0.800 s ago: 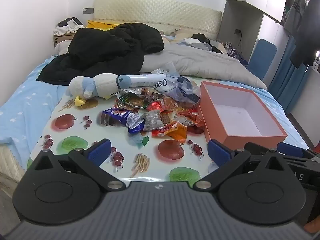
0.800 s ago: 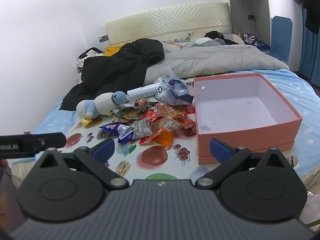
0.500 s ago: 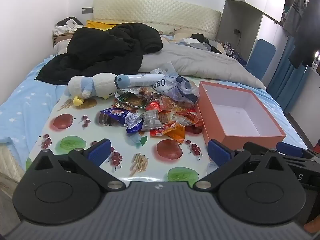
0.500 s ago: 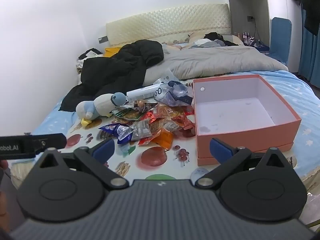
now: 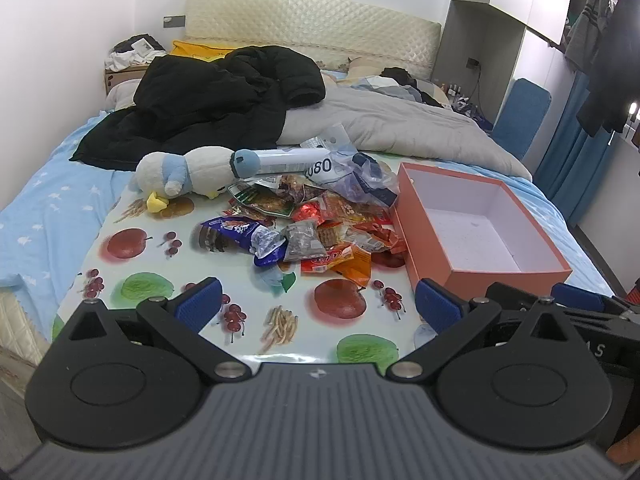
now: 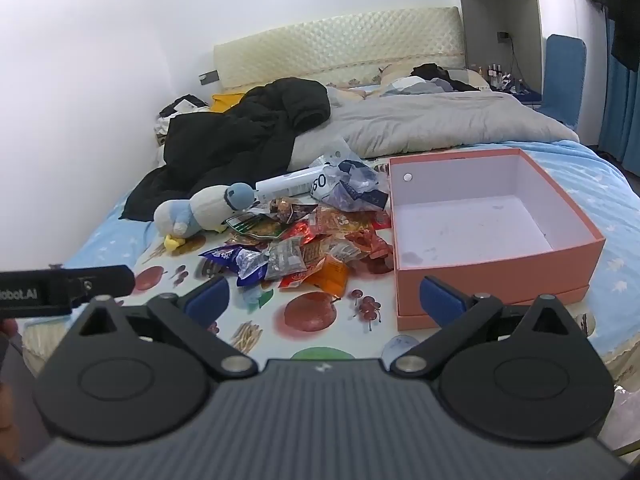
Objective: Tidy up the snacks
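A heap of snack packets point(image 5: 312, 228) point(image 6: 308, 248) lies on a fruit-print mat point(image 5: 160, 264) point(image 6: 360, 320) spread over the bed. Right of the heap stands an open salmon-pink box point(image 5: 480, 272) point(image 6: 496, 276) with nothing in it. My left gripper point(image 5: 318, 306) hovers over the mat's near edge, short of the heap, jaws wide open and bare. My right gripper point(image 6: 324, 298) hangs beside it, also open with nothing between its blue pads, its right finger in front of the box's near wall. The left gripper's body shows at the left edge of the right wrist view.
A blue-and-white plush toy point(image 5: 180, 178) point(image 6: 200, 212) and a white tube point(image 5: 288, 160) lie at the heap's far side. Behind them are a black jacket point(image 5: 216, 104), a grey duvet point(image 5: 392, 128) and the headboard. A blue chair point(image 5: 520, 116) stands at the right.
Both views have drifted slightly, so the heap and box sit a touch lower and closer. Both grippers stay open; nothing was picked up.
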`<state>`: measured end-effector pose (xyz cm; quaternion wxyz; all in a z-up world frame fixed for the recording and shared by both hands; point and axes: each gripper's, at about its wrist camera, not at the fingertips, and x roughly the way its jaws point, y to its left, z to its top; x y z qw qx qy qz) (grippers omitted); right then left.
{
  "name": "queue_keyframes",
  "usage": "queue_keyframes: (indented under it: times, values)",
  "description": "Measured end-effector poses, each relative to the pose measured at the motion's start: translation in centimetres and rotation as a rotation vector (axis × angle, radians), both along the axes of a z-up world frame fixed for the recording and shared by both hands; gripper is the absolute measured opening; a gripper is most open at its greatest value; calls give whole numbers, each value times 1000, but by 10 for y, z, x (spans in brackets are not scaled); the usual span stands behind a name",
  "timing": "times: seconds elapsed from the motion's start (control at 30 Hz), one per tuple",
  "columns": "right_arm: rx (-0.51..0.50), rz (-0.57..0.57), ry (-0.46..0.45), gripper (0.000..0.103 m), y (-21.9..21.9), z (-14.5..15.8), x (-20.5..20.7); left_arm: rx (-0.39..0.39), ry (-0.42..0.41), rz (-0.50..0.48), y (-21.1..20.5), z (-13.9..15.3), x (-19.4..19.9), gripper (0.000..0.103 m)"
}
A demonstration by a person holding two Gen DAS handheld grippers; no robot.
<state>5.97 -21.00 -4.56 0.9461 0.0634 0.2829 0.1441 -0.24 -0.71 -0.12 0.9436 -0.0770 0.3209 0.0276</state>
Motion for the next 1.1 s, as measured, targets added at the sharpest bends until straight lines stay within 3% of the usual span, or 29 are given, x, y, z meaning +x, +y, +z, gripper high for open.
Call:
queue_keyframes:
  times: [1.1]
  values:
    - [1, 9, 4, 103, 0, 1, 1, 5, -6, -3, 13, 5, -1, 103]
